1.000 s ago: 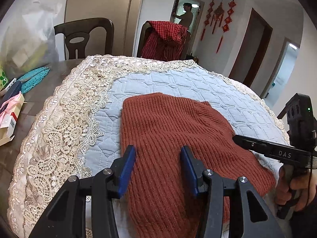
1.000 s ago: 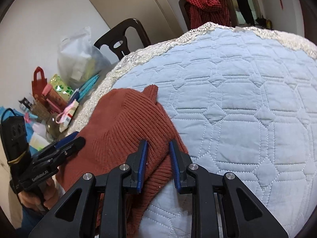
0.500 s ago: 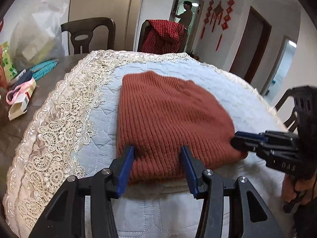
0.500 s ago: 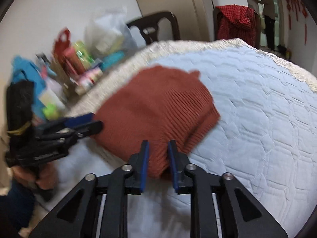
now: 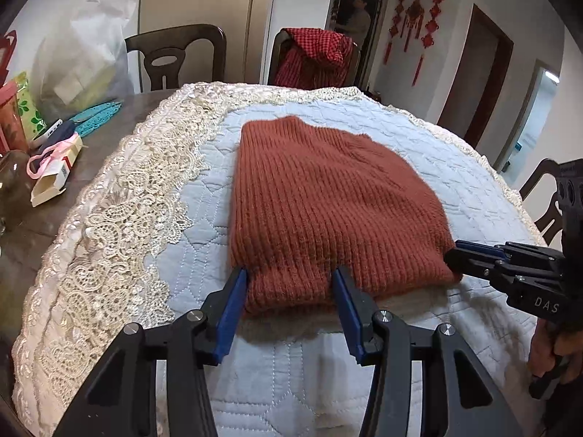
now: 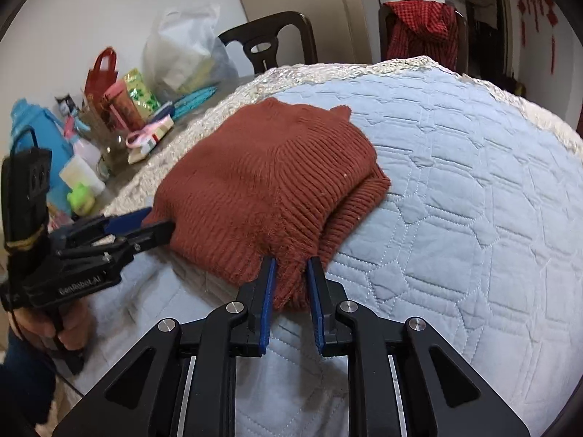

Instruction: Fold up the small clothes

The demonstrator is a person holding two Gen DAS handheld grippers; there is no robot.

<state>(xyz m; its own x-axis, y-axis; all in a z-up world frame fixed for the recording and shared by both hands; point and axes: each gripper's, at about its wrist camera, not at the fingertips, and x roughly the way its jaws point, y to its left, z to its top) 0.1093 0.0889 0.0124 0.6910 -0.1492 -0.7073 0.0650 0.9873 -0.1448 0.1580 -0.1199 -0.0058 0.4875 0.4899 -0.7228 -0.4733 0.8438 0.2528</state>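
Rust knit sweater [image 5: 328, 204] lies folded on blue quilted cloth [image 6: 473, 167]; left gripper [image 5: 289, 284] jaws wide, straddling near hem; right gripper [image 6: 290, 273] pinches near corner; align edges, release gently.

The quilt [image 6: 473, 189] lay bare to the right of the sweater [image 6: 269, 189] and out to its far lace edge, giving open passage there. Along the near edge, both grippers crowded the sweater's front: the left gripper [image 5: 289, 280] straddled its near-left corner, the right gripper [image 6: 291, 266] its near-right corner. Beyond the quilt's left lace border [image 5: 120, 211], the tabletop was packed with clutter [image 6: 109, 127] of bags, boxes and bottles. Two chairs [image 5: 175, 54] stood behind the far edge.
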